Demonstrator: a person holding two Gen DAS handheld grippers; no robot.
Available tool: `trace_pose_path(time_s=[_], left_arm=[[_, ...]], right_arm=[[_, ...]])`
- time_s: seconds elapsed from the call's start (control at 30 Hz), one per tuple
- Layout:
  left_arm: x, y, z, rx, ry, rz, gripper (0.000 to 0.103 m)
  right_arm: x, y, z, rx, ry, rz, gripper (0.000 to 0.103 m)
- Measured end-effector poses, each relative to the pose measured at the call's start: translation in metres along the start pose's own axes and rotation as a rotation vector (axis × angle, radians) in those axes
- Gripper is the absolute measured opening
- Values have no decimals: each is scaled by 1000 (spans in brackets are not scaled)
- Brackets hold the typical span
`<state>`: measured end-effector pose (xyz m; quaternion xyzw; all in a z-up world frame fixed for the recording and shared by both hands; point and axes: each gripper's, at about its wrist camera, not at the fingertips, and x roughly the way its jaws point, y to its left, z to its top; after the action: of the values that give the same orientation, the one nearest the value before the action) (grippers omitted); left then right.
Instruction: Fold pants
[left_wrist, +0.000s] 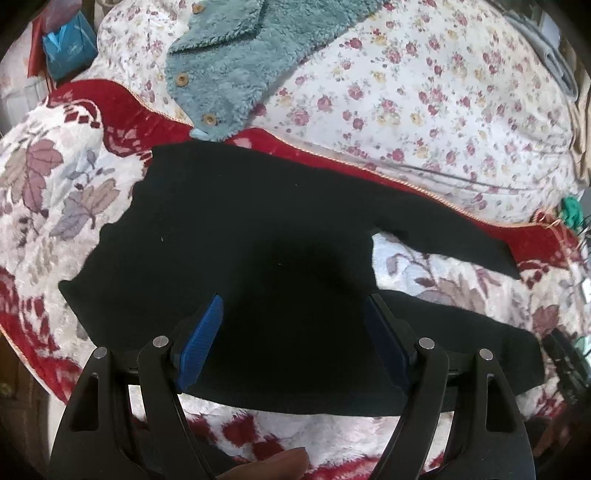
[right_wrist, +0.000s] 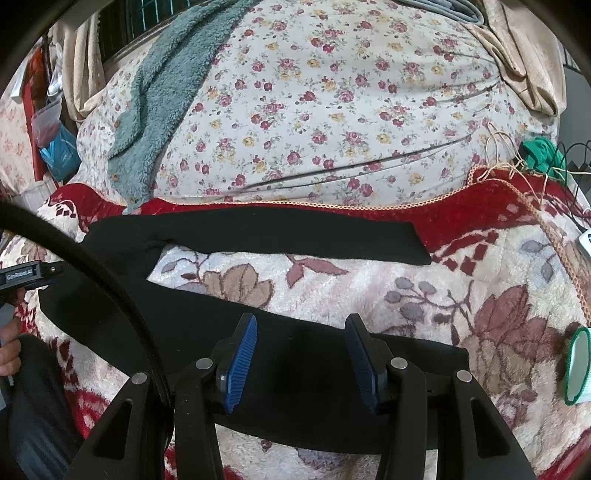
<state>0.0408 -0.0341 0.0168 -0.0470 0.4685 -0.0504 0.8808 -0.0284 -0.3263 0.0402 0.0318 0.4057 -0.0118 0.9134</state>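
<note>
- On the bed, over the red-and-white leaf-patterned blanket (right_wrist: 369, 295), the black pants (left_wrist: 229, 236) lie spread flat, waistband toward the left edge and the two legs splayed in a V toward the right.
- The near leg (right_wrist: 303, 369) runs along the bed's front edge; the far leg (right_wrist: 295, 232) lies near the blanket's red border, with bare blanket between them.
- The left claw (left_wrist: 293, 343) hangs over the seat area with its jaws wide and nothing pinched between them.
- The right claw (right_wrist: 301, 363) sits over the near leg with its jaws partly apart; the cloth lies under them, and no pinch shows.
- The step in hand looks like the first fold, leg onto leg.
- To do it well, I would pinch only the near leg's edge, one claw near the crotch and the other toward the hem, lift both together, and lay the leg over the far one with seams matched.
- Keeping the cloth taut between the claws should avoid wrinkles on the plush blanket.
- Count: one pair of pants, two legs, two claws, one teal fleece garment (left_wrist: 236, 62) on the floral quilt (right_wrist: 332, 122), one blanket.
</note>
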Motion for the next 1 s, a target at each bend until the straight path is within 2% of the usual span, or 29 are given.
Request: trace_pose_path(time_s=[0.17,0.27,0.3,0.53,0.8,1.0], left_arm=[[-3,2,-1,33,-27,52,79],[-6,8,-1,31,-34,47,79],[-7,10,-1,39,-2,13,79],[-1,19,-4,25,22,2,79],[-4,10,-8,64,-1,7,79],[-3,13,-7,50,5,-9,79]], right_arm=[[0,0,0,1,-1,0,47],[0,0,0,8,-3,0,48],[0,1,0,9,-4,0,47],[-1,-2,2,8,-4,0,48],[0,-4,2,19,-10,2,47],[1,-4,2,20,-10,-3,48]])
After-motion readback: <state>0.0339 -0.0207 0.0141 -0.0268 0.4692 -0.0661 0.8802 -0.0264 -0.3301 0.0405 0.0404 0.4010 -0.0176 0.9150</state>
